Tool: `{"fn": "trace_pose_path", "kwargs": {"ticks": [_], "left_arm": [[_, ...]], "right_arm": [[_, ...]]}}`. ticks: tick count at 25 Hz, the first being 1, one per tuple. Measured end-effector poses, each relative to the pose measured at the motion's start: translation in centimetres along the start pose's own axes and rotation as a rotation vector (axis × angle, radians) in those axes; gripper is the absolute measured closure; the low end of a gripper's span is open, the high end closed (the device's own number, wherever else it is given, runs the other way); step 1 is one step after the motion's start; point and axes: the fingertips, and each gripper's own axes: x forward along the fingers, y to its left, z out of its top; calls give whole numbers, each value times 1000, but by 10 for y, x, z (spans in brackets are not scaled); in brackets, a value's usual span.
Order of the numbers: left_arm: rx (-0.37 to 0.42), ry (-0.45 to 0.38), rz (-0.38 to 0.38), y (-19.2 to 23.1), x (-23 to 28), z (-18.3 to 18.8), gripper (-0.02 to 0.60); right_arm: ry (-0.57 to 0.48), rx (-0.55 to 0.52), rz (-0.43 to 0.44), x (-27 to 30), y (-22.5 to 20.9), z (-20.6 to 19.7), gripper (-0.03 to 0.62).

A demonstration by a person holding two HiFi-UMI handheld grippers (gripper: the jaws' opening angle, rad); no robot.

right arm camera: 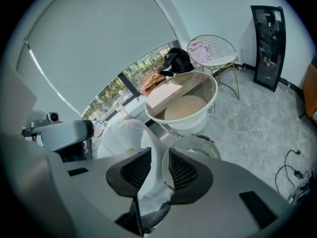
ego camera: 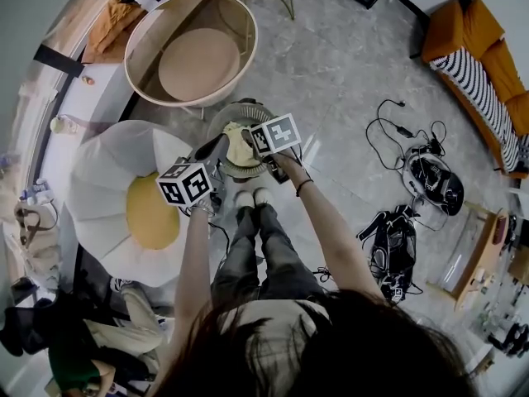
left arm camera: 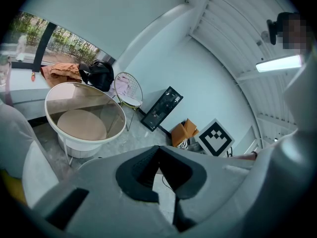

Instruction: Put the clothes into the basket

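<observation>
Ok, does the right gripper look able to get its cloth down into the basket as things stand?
Probably yes. The right gripper, jaws closed on the pale cloth, hangs above the basket, whose top is open. The left gripper, jaws together and empty, is off to the side.

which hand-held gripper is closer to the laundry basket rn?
Right. The right hand-held gripper hangs over the laundry basket, gripping a white garment. The left hand-held gripper sits beside the basket's left side in the head view, jaws shut, empty.
</observation>
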Motion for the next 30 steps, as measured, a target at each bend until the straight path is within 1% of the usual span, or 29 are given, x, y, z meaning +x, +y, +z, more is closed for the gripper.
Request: {"fn": "trace_pose_path", "kwargs": {"ticks": [1, 7, 10, 15, 20, 26, 30], "left_arm": [[-1, -2, 2, -1, -2, -1, 571], [-10, -36, 1, -14, -14, 1, 571], [-1, -52, -8, -22, -21, 4, 571], [29, -66, -36, -41, -30, 5, 571], [54, -99, -50, -56, -42, 14, 571], [126, -110, -82, -77, -53, 26, 571], [177, -112, -106, -87, -60, 35, 571]], "right_arm": [[-8, 11, 8, -2, 2, 0, 496], [-119, 86, 45, -25, 15, 6, 533], [-186, 124, 83, -40, 23, 13, 545], [-300, 151, 146, -69, 39, 21, 557], [-390, 108, 197, -97, 58, 34, 565], [-487, 67, 270, -130, 84, 51, 568], [-525, 31, 294, -146, 98, 59, 569]]}}
